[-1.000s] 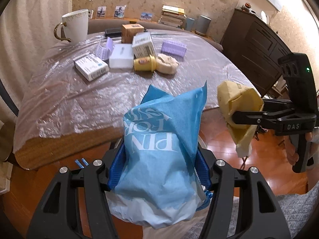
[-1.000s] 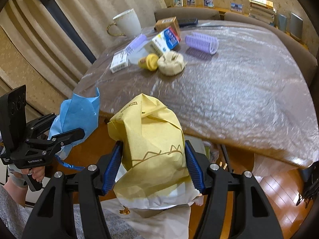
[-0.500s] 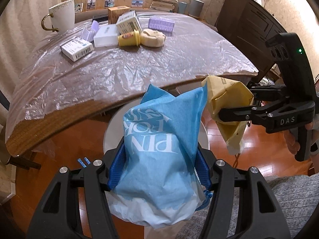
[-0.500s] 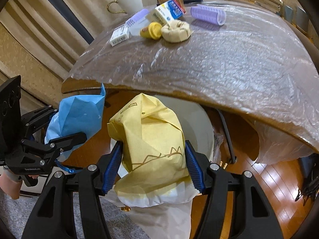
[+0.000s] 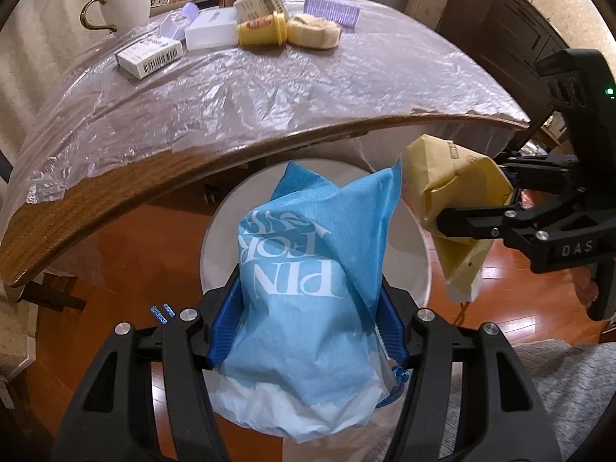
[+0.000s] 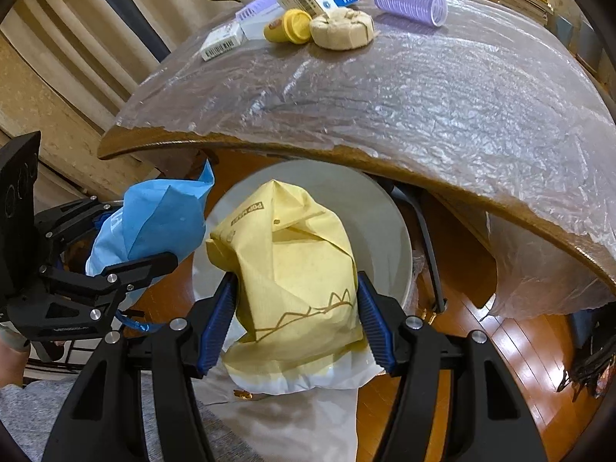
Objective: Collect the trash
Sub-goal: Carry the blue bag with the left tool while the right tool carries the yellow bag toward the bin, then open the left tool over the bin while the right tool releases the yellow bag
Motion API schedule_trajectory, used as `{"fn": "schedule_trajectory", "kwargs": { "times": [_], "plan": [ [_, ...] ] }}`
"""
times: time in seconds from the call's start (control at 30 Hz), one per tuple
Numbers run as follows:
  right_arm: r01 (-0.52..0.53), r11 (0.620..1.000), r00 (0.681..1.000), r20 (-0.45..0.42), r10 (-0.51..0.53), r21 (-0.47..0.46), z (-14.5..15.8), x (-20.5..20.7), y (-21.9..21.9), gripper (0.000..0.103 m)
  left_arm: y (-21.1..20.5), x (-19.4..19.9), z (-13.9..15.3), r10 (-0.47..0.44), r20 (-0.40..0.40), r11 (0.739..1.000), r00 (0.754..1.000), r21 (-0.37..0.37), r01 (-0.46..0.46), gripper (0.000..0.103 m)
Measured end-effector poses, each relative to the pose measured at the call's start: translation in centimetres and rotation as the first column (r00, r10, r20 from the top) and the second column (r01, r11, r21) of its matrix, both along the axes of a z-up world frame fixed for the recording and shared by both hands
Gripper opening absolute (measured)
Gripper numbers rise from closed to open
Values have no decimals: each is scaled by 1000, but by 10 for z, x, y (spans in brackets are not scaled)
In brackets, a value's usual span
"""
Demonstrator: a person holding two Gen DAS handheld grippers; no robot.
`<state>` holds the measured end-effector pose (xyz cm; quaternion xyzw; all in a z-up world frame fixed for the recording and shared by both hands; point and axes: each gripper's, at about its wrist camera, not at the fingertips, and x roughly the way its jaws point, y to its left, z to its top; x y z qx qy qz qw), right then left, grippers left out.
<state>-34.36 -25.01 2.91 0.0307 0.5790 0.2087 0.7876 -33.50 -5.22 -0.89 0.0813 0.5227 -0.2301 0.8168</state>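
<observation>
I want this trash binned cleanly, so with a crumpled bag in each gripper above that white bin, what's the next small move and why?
Probably lower both a little further, then let go. The blue bag in the left gripper and the yellow bag in the right gripper both hang over the white bin, which stands under the table's edge.

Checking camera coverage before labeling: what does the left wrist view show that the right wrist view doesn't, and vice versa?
Left wrist only: the dark wooden cabinet behind the table, the printed white lettering on the blue bag, and two small blue bits on the floor.

Right wrist only: the striped curtain, the gold line drawing on the yellow bag, and the open end of the purple roller.

Both: left gripper shut on the blue bag, right gripper shut on the yellow bag, white round bin below, plastic-covered table, mug, boxes.
</observation>
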Motion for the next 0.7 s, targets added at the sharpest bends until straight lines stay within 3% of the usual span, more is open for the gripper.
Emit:
{"fn": "schedule_trajectory", "kwargs": {
  "times": [0.7],
  "plan": [
    [54,997,998,26,-52,-63,-44,9,27,60,-6,18,-37,63,4,994,998,93,-64,62]
  ]
}}
